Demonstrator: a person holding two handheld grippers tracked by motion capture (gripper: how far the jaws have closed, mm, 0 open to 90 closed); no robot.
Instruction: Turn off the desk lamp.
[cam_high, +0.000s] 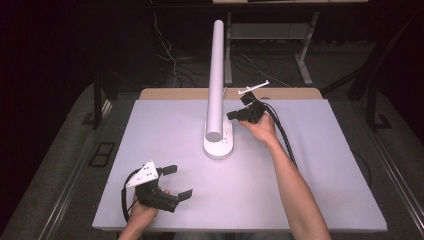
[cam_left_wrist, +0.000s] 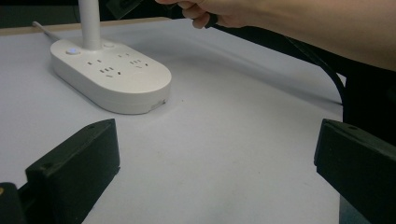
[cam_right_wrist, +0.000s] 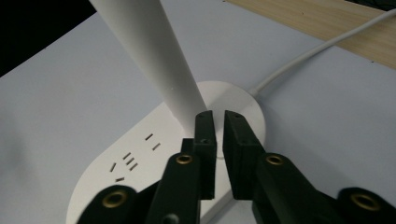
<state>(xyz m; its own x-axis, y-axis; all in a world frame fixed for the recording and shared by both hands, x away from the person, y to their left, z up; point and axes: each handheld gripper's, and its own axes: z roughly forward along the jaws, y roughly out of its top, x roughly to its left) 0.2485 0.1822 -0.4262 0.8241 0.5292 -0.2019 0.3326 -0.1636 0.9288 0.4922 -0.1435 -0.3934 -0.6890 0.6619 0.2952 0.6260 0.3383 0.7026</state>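
our right gripper (cam_right_wrist: 218, 122), jaws nearly together and gripping nothing, hovers just over the lamp base (cam_right_wrist: 140, 154); it looks rigid, smooth, bottom-heavy, so we'd press its button, not grip.

The power strip base (cam_high: 218, 142) sits on the table (cam_high: 320, 175), near its centre and slightly toward the far side. The lamp post (cam_high: 216, 75) rises from the far end of the base, with the sockets (cam_left_wrist: 108, 71) on the nearer part. A cord (cam_right_wrist: 317, 49) leaves the base at its far end and runs across the table's far edge. The right gripper (cam_high: 233, 115) stands just right of the post, over the base's far end. The left gripper (cam_high: 178, 181) lies at the near left of the table, well apart from the base.
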